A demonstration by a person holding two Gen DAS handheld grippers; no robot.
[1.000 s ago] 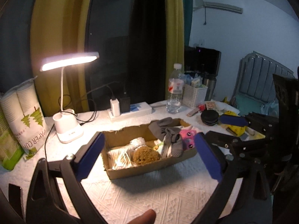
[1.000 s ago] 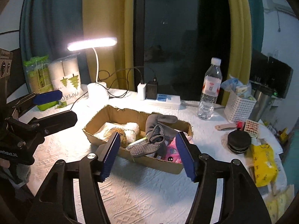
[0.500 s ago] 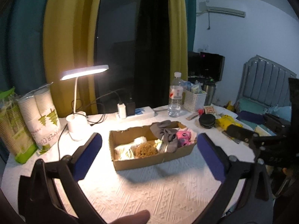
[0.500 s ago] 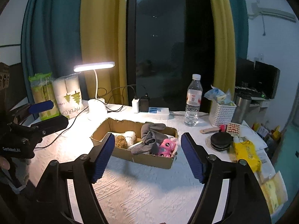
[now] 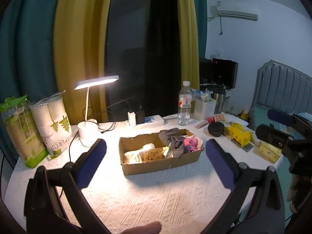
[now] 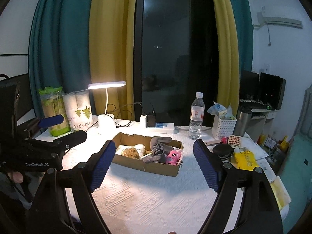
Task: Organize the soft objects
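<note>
While both claws hang wide open and empty, the cardboard box (image 6: 148,157) of soft things sits ahead on the bench (image 6: 156,195), long axis crosswise, centred before the right claw (image 6: 154,167); left claw (image 5: 154,165) likewise faces it.

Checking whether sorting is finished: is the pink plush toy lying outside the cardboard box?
No. The pink plush toy lies inside the cardboard box, at its right end beside the grey socks.

Counted are one cardboard box (image 5: 159,164), one pink plush toy (image 5: 190,142), one brown sponge (image 5: 152,154), one water bottle (image 6: 196,117), one desk lamp (image 6: 106,105), one white basket (image 6: 223,126) and two open grippers, left gripper (image 5: 156,164) and right gripper (image 6: 154,164).
</note>
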